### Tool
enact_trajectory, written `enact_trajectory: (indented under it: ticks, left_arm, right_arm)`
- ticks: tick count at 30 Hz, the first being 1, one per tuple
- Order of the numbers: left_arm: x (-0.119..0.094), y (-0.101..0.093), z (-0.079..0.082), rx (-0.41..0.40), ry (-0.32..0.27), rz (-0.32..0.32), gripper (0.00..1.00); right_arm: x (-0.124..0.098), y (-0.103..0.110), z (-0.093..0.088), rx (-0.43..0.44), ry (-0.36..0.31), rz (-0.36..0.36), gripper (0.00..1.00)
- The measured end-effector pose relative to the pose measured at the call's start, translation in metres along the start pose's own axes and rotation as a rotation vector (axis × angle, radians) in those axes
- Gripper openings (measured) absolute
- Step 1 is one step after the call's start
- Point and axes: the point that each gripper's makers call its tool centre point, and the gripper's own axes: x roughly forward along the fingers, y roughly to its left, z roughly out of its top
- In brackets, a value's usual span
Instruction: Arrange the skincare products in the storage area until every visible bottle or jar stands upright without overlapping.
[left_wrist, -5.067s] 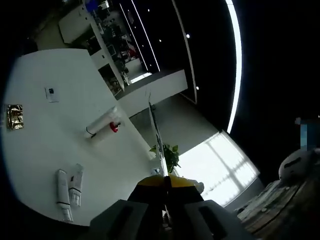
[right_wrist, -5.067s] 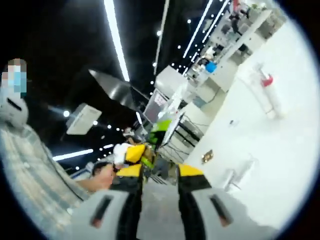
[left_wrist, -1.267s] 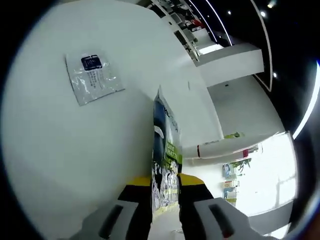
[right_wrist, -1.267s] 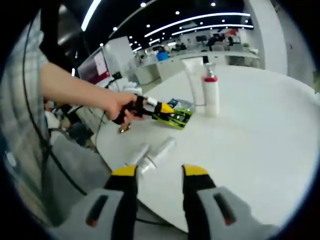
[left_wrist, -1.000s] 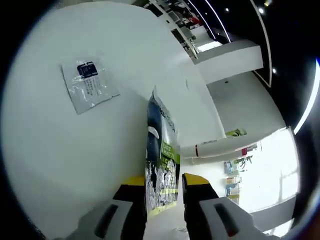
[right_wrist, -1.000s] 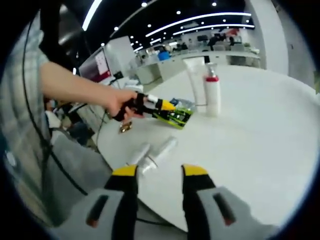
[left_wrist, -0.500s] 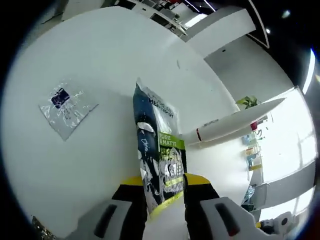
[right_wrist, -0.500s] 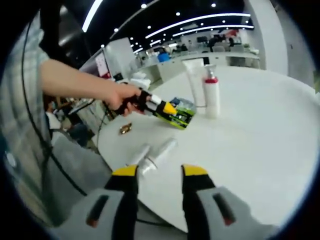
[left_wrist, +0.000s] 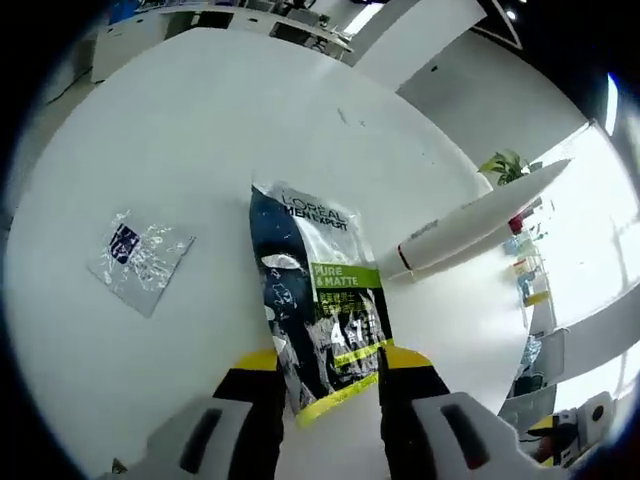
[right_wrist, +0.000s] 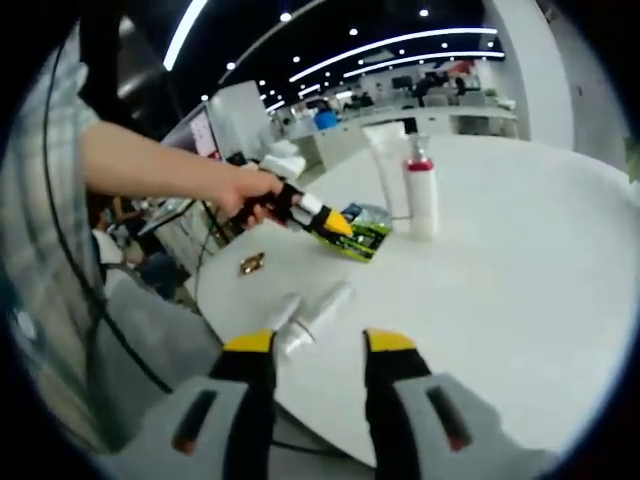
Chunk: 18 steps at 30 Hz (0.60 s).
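My left claw has its jaws apart w/ the dark-and-green sachet lying between them on the white desk; can't tell if the pads touch it, prob. let go. Right claw hangs wide, holding nothing, above the near desk edge, over two small tubes lying flat side by side.

Risks, as I judge: pulling left claw back could drag the sachet. Tubes sit near the edge; a nudge could roll them off. White tube & red-collared pump bottle stand upright, just beside each other, toward the far side; a bump tips them. No containers holding anything. Clear sachet lies flat, apart.
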Motion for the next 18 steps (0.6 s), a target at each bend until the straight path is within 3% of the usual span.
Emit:
enact_trajectory:
  ticks: [9,11,12,13,16,18]
  left_arm:
    - [-0.015,0.015,0.0,0.021,-0.068,0.07,0.51]
    - [-0.024,0.015,0.001,0.014,-0.126,0.079,0.52]
    - [-0.032,0.009,0.002,-0.011,-0.196,0.069,0.52]
    - [-0.036,0.005,0.001,-0.014,-0.226,0.06,0.52]
    - [-0.043,-0.006,-0.031,0.012,-0.217,0.063,0.52]
    - [-0.042,-0.01,-0.06,0.071,-0.172,0.079,0.52]
  right_arm:
    - [-0.001,-0.001,0.002,-0.003,-0.009,-0.006,0.32]
    - [-0.001,0.0,0.001,-0.004,-0.006,-0.002,0.32]
    - [-0.001,0.0,0.002,-0.007,-0.008,0.0,0.32]
    - [-0.001,0.0,0.002,-0.009,-0.009,0.001,0.32]
    - [-0.002,0.001,0.003,-0.011,-0.016,0.002,0.31]
    - [-0.002,0.001,0.004,-0.017,-0.019,0.004,0.31]
